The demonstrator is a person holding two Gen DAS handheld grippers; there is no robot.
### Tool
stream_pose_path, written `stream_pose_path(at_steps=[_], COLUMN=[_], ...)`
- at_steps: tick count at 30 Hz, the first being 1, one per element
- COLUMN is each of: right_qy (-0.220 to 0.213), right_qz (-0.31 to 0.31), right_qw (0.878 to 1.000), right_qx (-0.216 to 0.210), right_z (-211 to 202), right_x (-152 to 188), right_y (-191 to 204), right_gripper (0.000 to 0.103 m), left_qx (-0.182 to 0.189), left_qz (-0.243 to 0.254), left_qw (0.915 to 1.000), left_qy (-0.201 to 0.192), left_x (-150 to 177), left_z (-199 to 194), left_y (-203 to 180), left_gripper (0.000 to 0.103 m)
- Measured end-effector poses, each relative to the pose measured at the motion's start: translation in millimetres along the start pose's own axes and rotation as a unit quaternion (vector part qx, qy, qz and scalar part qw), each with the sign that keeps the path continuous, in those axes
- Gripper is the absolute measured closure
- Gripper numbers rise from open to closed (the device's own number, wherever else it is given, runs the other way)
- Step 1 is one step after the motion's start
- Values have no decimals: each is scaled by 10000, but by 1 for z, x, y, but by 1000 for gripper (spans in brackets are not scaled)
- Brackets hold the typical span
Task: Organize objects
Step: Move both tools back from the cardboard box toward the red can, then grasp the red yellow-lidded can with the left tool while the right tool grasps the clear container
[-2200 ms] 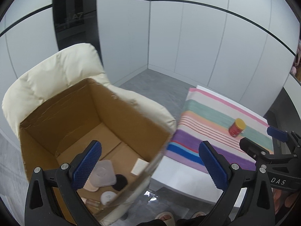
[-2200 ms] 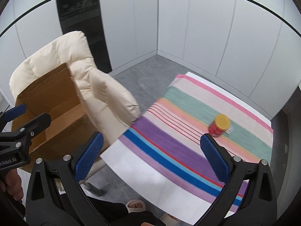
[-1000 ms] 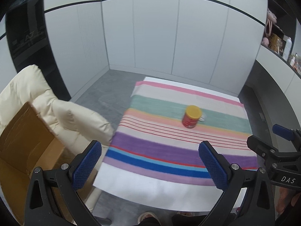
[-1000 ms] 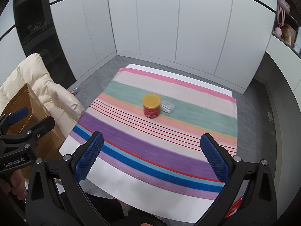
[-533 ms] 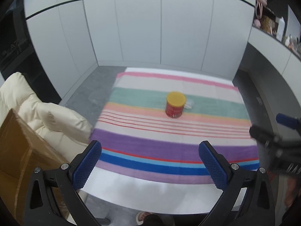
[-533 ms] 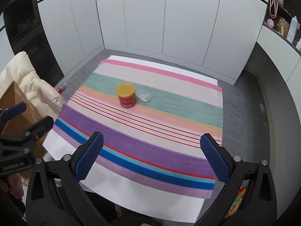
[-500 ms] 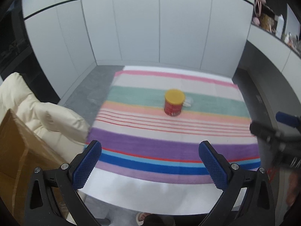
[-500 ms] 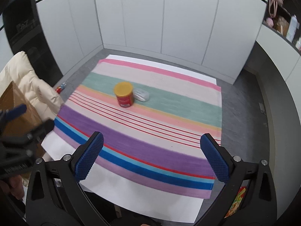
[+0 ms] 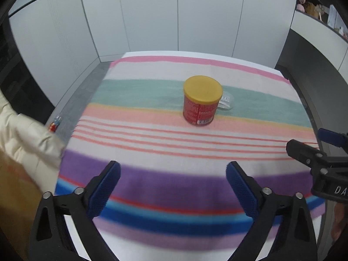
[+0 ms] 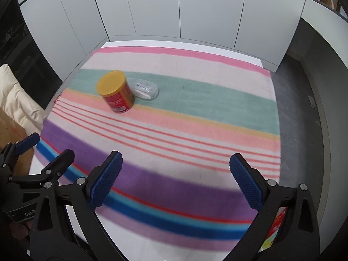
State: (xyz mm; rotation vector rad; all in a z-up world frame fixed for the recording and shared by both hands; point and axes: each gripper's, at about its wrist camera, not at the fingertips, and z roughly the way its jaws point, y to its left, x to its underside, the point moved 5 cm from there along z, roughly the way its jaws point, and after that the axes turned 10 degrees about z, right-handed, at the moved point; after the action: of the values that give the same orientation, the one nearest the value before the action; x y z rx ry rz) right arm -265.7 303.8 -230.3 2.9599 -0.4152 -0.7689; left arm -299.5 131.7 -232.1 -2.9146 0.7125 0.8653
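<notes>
red can, yellow lid (image 9: pixel 201 102) – upright, frame centre, striped worktop (image 9: pixel 152 152) | left gripper (image 9: pixel 173 174) – jaws just narrowing, gaping, empty | right gripper (image 10: pixel 175 163) – wide, empty

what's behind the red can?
A small clear plastic box lies right behind the red can on the striped cloth. Its contents are not clear, and the left view mostly hides it.
</notes>
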Motion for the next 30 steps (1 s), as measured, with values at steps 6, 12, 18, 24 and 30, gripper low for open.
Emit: stream_pose_path(at_steps=[6, 12, 18, 24, 30], right_qy=[76, 145, 177, 107, -90], right_qz=[146, 124, -29, -364, -771], right_qw=[9999, 9998, 9998, 9992, 9967], right_qx=[13, 56, 43, -112, -256], right_z=[46, 78, 96, 106, 121], right_x=[-17, -28, -35, -41, -54], right_y=[-13, -22, -18, 15, 63], right_gripper=[10, 16, 16, 16, 16], left_qx=[136, 438, 472, 121, 38], left_qz=[383, 172, 378, 245, -145], left_qw=[9992, 9988, 9980, 9995, 9999], left_qy=[9, -150, -207, -176, -56], left_x=[-29, -62, -74, -61, -46], left_z=[46, 74, 90, 87, 85], left_y=[-16, -22, -28, 6, 48], left_gripper=[16, 21, 48, 49, 49])
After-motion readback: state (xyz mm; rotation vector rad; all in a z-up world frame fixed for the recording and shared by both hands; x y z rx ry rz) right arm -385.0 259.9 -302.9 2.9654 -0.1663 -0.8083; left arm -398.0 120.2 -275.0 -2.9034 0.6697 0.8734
